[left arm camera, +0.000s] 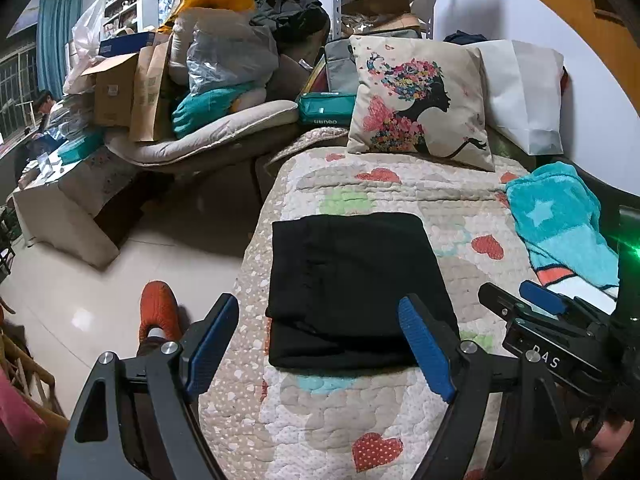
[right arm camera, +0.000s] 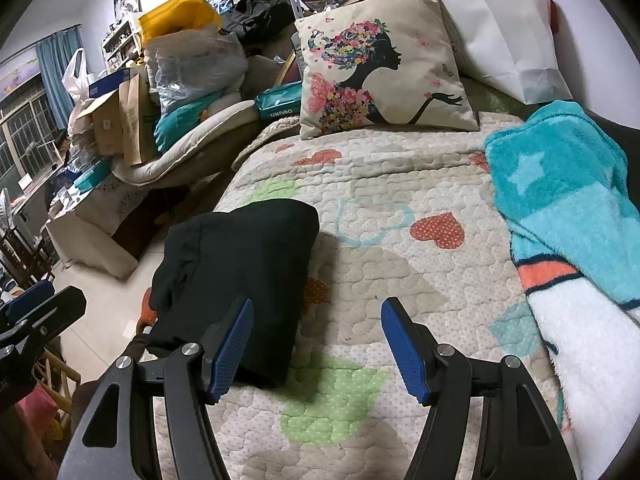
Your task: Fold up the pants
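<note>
Both the left gripper [left arm camera: 320, 334] and right gripper [right arm camera: 318, 338] have jaws apart, empty. Folded black pants [left arm camera: 352, 292] lie just ahead of the left jaws. Teal blanket [right arm camera: 560, 208] right of them; cushion [right arm camera: 380, 68] beyond, on the quilted bed [right arm camera: 380, 280].

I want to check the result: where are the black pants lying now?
The folded black pants lie on the heart-patterned quilt near its left edge, in front of the left gripper, with the printed cushion beyond them.

Black pants [left arm camera: 352, 292] – heart-print quilt [left arm camera: 400, 412]; teal star blanket [left arm camera: 560, 220]; blue-padded claws.
</note>
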The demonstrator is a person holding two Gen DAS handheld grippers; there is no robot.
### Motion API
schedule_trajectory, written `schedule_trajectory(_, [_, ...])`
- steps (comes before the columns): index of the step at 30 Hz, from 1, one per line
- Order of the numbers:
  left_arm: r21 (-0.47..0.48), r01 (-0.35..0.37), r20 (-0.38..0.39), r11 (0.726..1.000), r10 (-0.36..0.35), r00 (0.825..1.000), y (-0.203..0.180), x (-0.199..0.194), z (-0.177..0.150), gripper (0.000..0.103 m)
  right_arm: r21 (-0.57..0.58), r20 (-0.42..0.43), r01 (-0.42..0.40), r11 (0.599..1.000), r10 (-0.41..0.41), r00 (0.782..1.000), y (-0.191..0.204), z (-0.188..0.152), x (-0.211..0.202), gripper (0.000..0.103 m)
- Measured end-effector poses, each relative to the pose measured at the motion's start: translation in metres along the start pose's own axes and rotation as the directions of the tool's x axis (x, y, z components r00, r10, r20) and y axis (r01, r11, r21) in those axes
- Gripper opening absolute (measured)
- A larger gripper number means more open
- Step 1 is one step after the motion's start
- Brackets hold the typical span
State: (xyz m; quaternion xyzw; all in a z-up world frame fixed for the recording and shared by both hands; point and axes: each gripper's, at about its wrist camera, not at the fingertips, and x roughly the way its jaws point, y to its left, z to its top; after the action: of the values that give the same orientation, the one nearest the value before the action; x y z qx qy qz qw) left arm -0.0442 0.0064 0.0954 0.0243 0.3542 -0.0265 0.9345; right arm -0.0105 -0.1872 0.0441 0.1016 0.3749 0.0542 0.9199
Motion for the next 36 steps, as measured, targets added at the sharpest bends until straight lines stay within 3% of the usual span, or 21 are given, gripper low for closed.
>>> schedule_trajectory(36, [-0.060,0.038,-0.125,0.997,-0.046,0.991,0.014,0.034,-0.010,0.082,-0.011,-0.051,0.011,1.000,-0.012,0.999,0.003,-0.007,0.016,0.072])
